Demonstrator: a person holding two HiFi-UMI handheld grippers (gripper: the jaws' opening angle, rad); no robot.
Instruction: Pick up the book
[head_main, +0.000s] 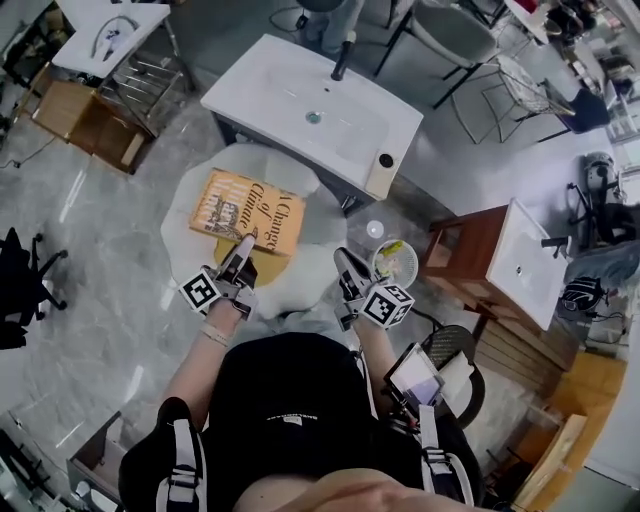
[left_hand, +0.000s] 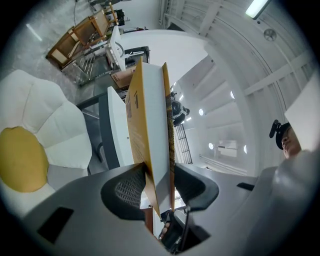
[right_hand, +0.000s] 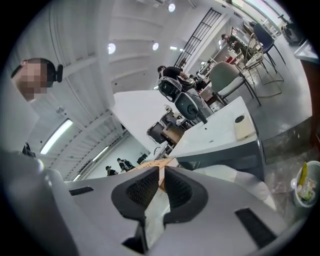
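The book (head_main: 248, 210) has an orange-yellow cover with dark lettering and is lifted above a white flower-shaped cushion (head_main: 195, 205). My left gripper (head_main: 243, 246) is shut on its near edge. In the left gripper view the book (left_hand: 150, 120) stands edge-on, white pages between orange covers, with a pad pressed on each side by the left gripper (left_hand: 159, 186). My right gripper (head_main: 342, 258) hangs to the right of the book and does not touch it. In the right gripper view its jaws (right_hand: 159, 184) are drawn together with nothing between them, and an orange corner of the book (right_hand: 161, 164) shows beyond.
The cushion's yellow centre (left_hand: 20, 160) lies below the book. A white washbasin counter (head_main: 262, 92) stands just behind. A small cup of items (head_main: 393, 262) is right of my right gripper. A wooden cabinet with a basin (head_main: 470, 252) and chairs (head_main: 455, 35) stand further right.
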